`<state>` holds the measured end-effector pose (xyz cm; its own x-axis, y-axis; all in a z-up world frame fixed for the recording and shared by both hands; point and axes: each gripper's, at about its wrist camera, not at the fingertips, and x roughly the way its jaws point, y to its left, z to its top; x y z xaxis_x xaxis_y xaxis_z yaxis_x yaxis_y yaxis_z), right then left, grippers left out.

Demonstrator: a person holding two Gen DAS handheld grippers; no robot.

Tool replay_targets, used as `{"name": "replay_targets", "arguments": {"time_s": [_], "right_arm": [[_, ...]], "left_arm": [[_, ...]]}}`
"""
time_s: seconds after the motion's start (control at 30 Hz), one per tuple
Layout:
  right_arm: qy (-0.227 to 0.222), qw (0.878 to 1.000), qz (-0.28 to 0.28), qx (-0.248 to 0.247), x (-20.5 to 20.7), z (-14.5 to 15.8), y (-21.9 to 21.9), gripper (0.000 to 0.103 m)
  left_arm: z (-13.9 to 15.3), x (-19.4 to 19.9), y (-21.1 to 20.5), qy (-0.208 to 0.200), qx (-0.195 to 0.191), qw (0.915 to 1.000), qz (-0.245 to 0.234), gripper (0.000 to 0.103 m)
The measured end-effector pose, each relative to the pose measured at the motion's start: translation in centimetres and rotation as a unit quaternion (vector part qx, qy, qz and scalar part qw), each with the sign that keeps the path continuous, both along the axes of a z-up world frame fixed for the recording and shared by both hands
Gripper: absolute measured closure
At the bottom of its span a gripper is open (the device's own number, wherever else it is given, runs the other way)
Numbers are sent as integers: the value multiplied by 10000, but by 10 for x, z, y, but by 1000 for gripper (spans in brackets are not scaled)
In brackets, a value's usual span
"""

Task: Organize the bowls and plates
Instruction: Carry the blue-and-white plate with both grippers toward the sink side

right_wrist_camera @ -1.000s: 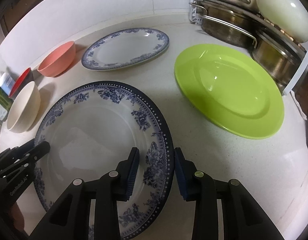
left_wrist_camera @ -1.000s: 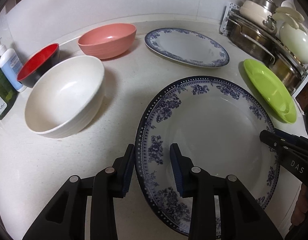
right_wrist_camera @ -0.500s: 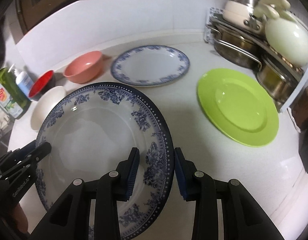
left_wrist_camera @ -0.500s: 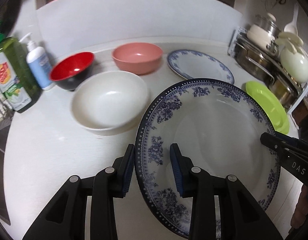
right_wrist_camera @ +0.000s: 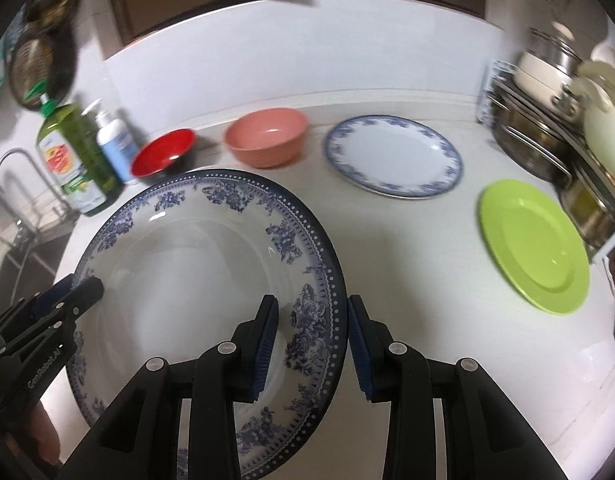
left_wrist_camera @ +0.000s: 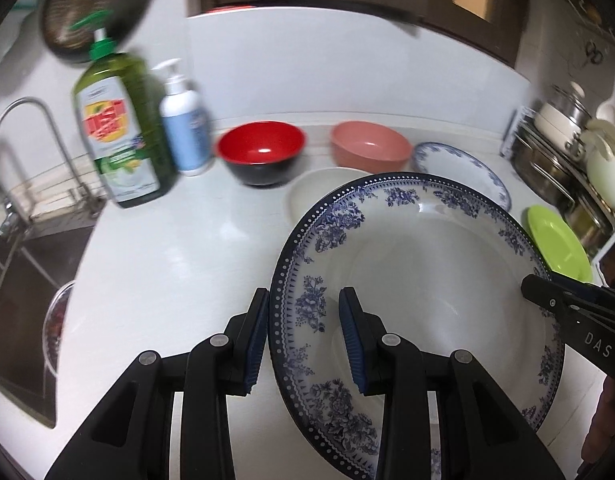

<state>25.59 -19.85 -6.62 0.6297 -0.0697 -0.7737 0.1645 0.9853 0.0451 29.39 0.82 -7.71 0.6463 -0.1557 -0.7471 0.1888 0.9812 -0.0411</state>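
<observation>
White and faintly speckled, the table (right_wrist_camera: 407, 248) runs back to a plain white wall under dark wooden cabinets. At its left end sits a steel sink (left_wrist_camera: 23, 280) with a curved tap, and beside it stand a green dish-soap bottle (left_wrist_camera: 123, 136) and a smaller white-and-blue pump bottle (left_wrist_camera: 185, 128), both blurred. On the right a wire rack (right_wrist_camera: 547, 136) carries metal pots and cream-coloured lids.

The large blue-patterned plate (right_wrist_camera: 195, 272) is glossy ceramic with a floral rim and a dotted edge, and it is held above the table, tilted. The left gripper (left_wrist_camera: 303, 336) straddles its left rim and the right gripper (right_wrist_camera: 311, 340) its right rim; both pairs of jaws are narrow, with ribbed blue pads on either side of the rim.

Along the back stand a red bowl (right_wrist_camera: 163, 152), black outside, and a matte pink bowl (right_wrist_camera: 267, 136). A cream bowl (left_wrist_camera: 319, 192) shows partly behind the held plate. A smaller blue-rimmed plate (right_wrist_camera: 395, 156) lies flat near the rack, and a smooth lime-green plate (right_wrist_camera: 535, 244) lies nearer, apart from it.
</observation>
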Motion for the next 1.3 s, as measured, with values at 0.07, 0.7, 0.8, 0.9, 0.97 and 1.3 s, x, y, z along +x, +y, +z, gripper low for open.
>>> {"name": "replay_targets", "arguments": {"time_s": [0.07,0.7,0.8,0.9,0.97,1.3], "right_arm": [[-10,9999,135,-5,1,1,15,67],[254,9914,1283,77,23,-29,126,67],[343,9902,1352,79,26,-37,135,67],[437,9894,1385,56,28,-46,140,67],[505,9889,1396,39,30,-52,142,67],[786,9880,1329,62,39,-76,141,67]], "left_arm": [[2,-5,15,-31,20,9999,143,68],[-10,-28,128,154,183,9921,1234,68],[-17,-29,136,244,187,9909,1310,68],[-26,-30,140,304,195,9905,1326,68],[-32,-29,141,343,210,9904,1322,68],[-58,-21,140,501,269,9900,1289,68]]}}
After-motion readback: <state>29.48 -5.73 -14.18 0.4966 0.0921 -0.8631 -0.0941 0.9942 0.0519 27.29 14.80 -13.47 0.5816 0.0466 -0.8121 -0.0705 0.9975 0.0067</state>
